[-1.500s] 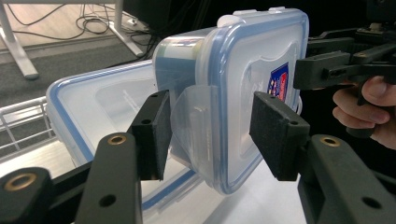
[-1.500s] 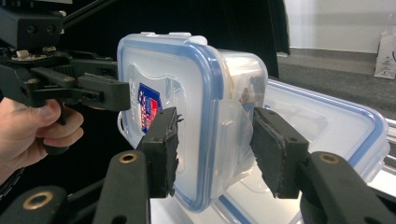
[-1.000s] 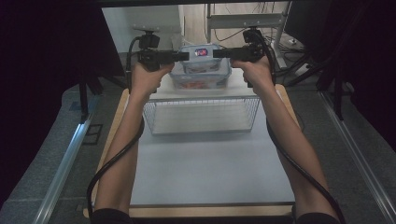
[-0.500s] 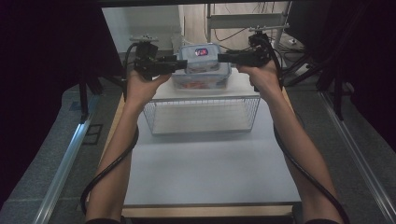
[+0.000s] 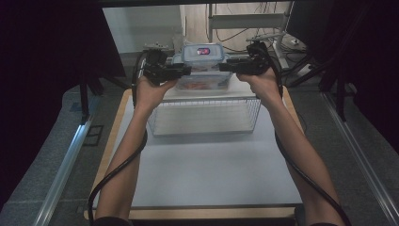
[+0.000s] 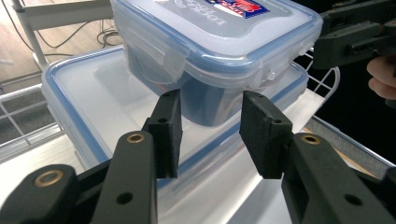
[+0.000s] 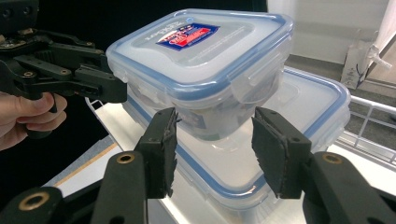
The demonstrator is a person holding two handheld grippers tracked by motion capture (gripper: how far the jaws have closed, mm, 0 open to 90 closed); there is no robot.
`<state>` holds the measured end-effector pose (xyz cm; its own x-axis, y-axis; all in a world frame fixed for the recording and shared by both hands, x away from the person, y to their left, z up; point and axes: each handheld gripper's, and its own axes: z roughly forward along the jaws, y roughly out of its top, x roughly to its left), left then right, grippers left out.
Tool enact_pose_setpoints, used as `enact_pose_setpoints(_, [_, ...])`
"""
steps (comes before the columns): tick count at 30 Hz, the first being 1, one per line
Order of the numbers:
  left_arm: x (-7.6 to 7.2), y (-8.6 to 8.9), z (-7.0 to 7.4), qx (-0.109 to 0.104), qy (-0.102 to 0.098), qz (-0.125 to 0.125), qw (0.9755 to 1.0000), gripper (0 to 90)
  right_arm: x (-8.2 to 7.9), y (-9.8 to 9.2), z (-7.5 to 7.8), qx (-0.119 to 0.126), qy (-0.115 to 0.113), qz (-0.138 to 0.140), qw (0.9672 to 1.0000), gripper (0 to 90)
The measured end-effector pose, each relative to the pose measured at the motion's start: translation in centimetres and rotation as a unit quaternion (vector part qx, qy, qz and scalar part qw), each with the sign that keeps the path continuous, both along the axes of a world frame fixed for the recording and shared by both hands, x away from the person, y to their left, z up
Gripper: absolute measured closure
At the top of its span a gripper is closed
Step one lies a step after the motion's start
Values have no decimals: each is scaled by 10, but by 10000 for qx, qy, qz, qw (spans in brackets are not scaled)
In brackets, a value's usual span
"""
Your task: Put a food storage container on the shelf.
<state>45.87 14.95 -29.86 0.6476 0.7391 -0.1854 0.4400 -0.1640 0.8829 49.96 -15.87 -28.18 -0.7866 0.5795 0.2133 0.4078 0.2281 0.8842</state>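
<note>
A small clear box with a blue-rimmed lid and a red and blue label stands on top of a larger flat lidded box. My left gripper comes in level from the left and my right gripper from the right. In the left gripper view the small box has its lower body between the pads of my left gripper. In the right gripper view its body lies between the pads of my right gripper. Both pairs of jaws have just been closing, and I see no pad pressing.
A white wire basket stands in front of the two boxes on the pale tabletop. Cables trail from both grippers along the forearms. A metal shelf frame and dark curtains stand behind and beside the table.
My left hand has sunk a little beside the small box. The jaws of both grippers stand narrower around it. The box itself has kept its place.
</note>
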Motion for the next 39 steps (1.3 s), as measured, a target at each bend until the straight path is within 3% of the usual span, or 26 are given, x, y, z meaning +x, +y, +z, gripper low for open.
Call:
enact_pose_setpoints(3, [-3, 0, 1, -43, -49, -36, 10000, 584, -1, 0, -2, 15, 40, -1, 10000, 501])
enact_pose_setpoints(11, [-27, 1, 6, 39, -362, -57, 9993, 509, -17, -1, -3, -20, -135, 7, 9999, 454])
enact_pose_setpoints(17, [-47, 2, -1, -9, -530, -180, 9984, 439, -35, -2, -10, -122, -299, 125, 9994, 408])
enact_pose_setpoints(21, [-59, 0, -7, 72, -627, -277, 9976, 412, -44, -4, -17, -135, -325, 212, 9992, 385])
enact_pose_setpoints(33, [-87, -2, -31, 113, -615, -455, 9970, 391, -71, -7, -32, -253, -438, 434, 9978, 345])
enact_pose_setpoints(39, [-98, -4, -44, 248, -593, -499, 9967, 377, -82, -7, -40, -344, -455, 516, 9970, 331])
